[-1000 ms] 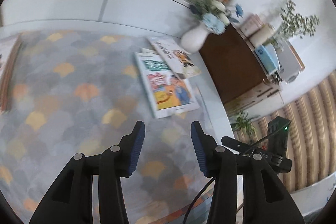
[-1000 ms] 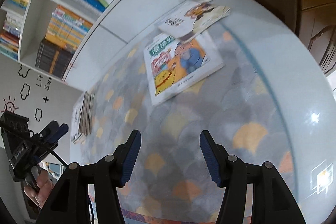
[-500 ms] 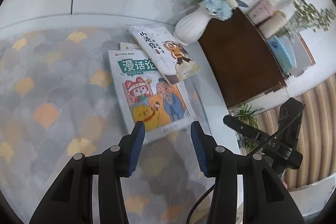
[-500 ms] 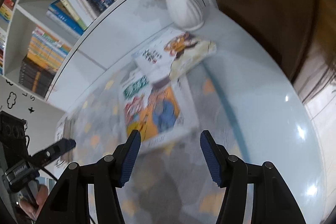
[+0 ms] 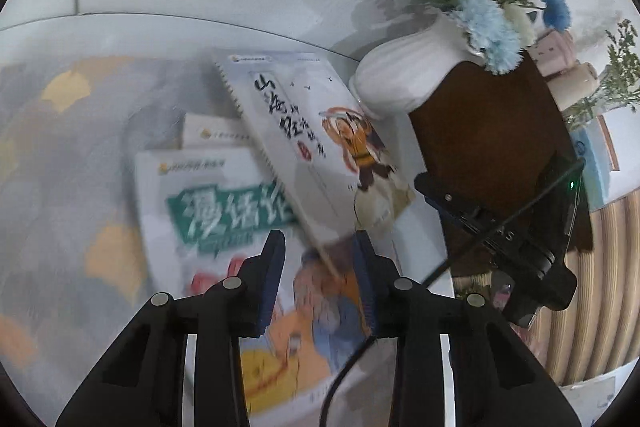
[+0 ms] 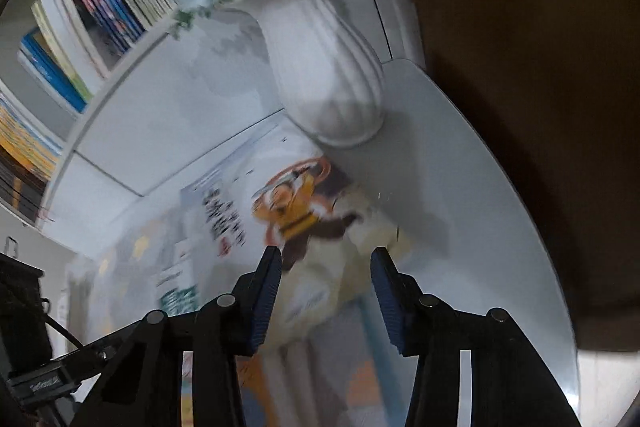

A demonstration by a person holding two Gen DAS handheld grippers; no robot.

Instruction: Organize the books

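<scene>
A white spiral-bound book with a monkey figure (image 5: 320,135) lies on top of a green-titled comic book (image 5: 224,227) on the patterned tablecloth (image 5: 60,147). A third book's corner (image 5: 212,133) peeks out beneath them. My left gripper (image 5: 320,259) hovers over the lower corner of the spiral book, its jaws closing with no pad pressing on anything. My right gripper (image 6: 326,267) hangs above the same book (image 6: 288,211) from the other side, jaws also closing, and nothing is gripped.
A white ribbed vase (image 5: 404,75) with blue flowers stands right behind the books, close to the spiral book's far edge (image 6: 324,75). Filled bookshelves (image 6: 80,27) line the back wall. A dark wooden cabinet (image 5: 480,131) sits beyond the table's right edge.
Both grippers have swept across the table and down toward the overlapping books by the vase. Their jaws have narrowed. The books have not moved.
</scene>
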